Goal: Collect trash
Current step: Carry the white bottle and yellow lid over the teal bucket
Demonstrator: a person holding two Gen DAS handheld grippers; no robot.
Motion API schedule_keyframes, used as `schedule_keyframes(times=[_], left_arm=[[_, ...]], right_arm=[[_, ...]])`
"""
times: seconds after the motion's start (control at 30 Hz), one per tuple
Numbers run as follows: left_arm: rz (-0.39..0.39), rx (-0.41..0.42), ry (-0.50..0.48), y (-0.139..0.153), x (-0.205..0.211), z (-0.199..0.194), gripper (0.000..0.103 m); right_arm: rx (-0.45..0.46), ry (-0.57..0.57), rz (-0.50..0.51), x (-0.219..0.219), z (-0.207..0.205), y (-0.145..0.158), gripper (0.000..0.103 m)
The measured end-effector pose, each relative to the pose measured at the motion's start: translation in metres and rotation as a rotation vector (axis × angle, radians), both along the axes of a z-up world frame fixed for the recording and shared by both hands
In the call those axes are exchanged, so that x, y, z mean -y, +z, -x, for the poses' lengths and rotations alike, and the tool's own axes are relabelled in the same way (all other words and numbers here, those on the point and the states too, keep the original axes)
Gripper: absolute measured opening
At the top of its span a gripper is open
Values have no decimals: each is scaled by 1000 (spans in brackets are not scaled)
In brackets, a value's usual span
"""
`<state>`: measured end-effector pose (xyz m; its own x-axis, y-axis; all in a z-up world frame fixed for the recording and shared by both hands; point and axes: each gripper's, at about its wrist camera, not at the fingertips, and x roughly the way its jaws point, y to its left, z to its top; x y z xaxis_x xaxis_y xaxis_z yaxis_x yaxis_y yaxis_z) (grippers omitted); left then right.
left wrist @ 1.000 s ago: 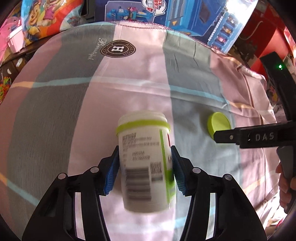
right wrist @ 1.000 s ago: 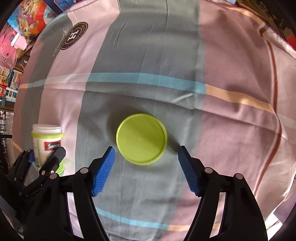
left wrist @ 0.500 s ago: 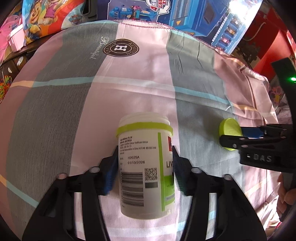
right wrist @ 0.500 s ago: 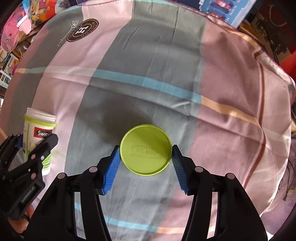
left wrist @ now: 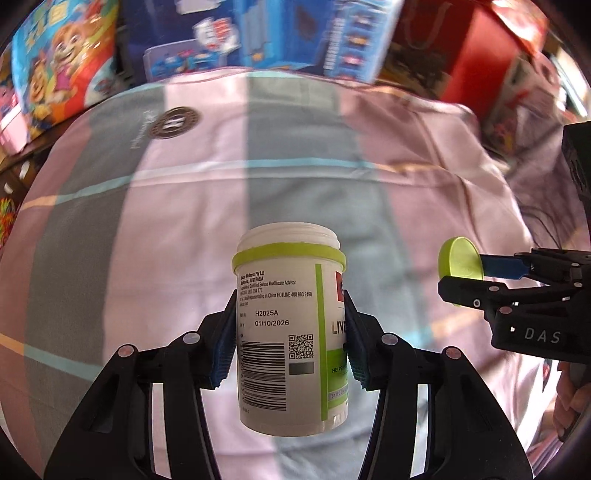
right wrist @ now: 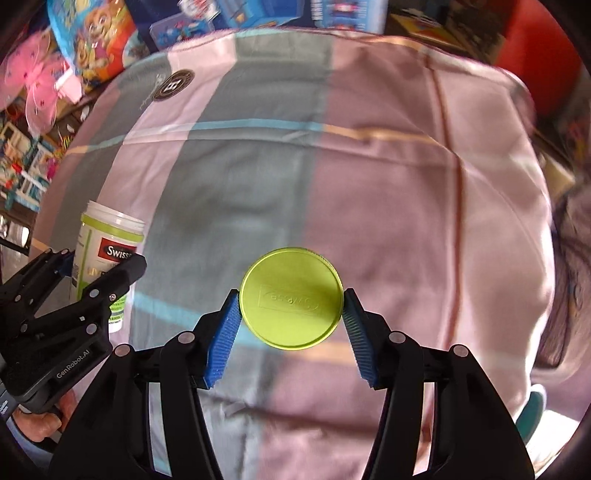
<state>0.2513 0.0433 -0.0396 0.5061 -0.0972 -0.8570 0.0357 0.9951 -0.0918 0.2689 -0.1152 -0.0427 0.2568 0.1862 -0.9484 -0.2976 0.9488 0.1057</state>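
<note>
My left gripper is shut on a white supplement jar with a green band and no lid, and holds it upright above the cloth. My right gripper is shut on the jar's flat lime-green lid by its rim and holds it above the cloth. In the left wrist view the lid and the right gripper are to the right of the jar. In the right wrist view the jar and the left gripper are at the left.
A pink, grey and blue checked cloth covers the table, with a round brown logo at the far left. Toy boxes and cartoon packages stand behind the far edge. A red box is at the far right.
My right gripper closed on the lid and lifted it off the cloth. My left gripper raised the jar. Both views now sit higher and show more of the far edge.
</note>
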Motion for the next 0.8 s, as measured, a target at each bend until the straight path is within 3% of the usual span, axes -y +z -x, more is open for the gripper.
schedule_keyframes(times=[0.5,0.8], left_arm=[[46,-8,-278,8,143,56,51],[27,3,-441,14,226,84,52]], right_arm=[[43,-242,-143,159,103,8,53],[92,-386,-215,235,148,17,53]])
